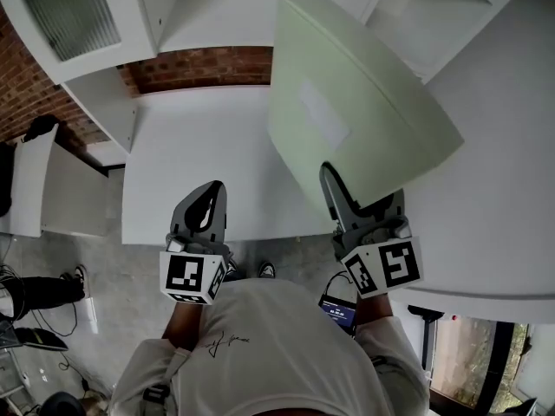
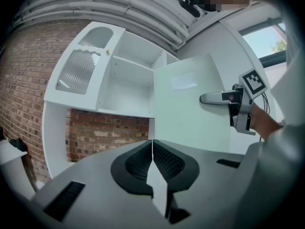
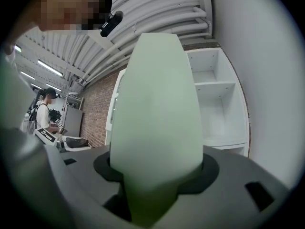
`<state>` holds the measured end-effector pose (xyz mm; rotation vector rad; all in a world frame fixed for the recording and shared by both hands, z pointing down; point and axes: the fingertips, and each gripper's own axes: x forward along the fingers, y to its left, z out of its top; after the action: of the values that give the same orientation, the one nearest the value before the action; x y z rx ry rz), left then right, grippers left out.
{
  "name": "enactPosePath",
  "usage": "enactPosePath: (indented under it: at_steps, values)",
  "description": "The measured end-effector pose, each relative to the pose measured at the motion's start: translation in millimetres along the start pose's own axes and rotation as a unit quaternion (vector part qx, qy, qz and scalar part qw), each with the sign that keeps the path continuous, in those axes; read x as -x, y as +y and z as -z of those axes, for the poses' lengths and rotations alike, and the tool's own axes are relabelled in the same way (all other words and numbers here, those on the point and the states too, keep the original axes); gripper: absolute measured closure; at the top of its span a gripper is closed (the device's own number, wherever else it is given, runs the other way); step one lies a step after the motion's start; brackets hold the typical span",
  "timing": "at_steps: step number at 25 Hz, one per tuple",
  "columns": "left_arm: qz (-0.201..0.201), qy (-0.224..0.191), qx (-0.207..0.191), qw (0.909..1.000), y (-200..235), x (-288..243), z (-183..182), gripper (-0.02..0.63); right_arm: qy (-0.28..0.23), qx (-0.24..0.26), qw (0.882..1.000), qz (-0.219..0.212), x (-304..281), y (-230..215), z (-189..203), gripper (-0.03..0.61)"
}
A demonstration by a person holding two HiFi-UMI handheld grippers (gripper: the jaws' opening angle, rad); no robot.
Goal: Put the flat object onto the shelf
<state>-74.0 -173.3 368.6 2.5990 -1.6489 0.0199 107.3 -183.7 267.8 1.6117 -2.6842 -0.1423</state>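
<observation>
A pale green flat board point(image 1: 355, 102) is held up in the air, tilted, in front of the white shelf unit point(image 1: 408, 16). My right gripper point(image 1: 340, 199) is shut on the board's near edge. In the right gripper view the board point(image 3: 155, 118) stands up from between the jaws and hides the middle of the scene. My left gripper point(image 1: 206, 206) hovers over the white counter's front edge, shut with nothing in it. From the left gripper view the board point(image 2: 190, 113) shows at the right with the right gripper point(image 2: 224, 98) clamped on it.
The white counter point(image 1: 199, 163) runs under both grippers. An open cabinet door with ribbed glass point(image 1: 74, 16) hangs at the upper left. Brick wall point(image 1: 204, 68) lies behind. Open shelf compartments point(image 3: 214, 109) show at the right. A person point(image 3: 43, 111) stands far off left.
</observation>
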Motion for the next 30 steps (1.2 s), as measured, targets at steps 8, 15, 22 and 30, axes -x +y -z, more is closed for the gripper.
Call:
enactPosePath:
  at_steps: [8,15,22,30]
  values:
    - [0.012,-0.002,0.005,0.9999,2.5,5.1,1.5,0.595,-0.018,0.014,1.000,0.006,-9.0,-5.7,-27.4,0.305]
    - [0.027,-0.004,-0.015,0.9995,-3.3,5.8,0.5,0.595,-0.026,0.052,0.998,-0.002,-18.1,-3.5,-52.9,0.305]
    - [0.034,-0.012,-0.017,0.9992,-3.6,4.7,-3.3,0.595,-0.042,0.101,0.994,0.003,-28.2,-7.4,-81.8,0.305]
    - [0.022,-0.018,-0.013,0.9995,-0.9,11.9,-5.4,0.595,-0.055,0.140,0.988,0.016,-40.2,-23.5,-103.8,0.305]
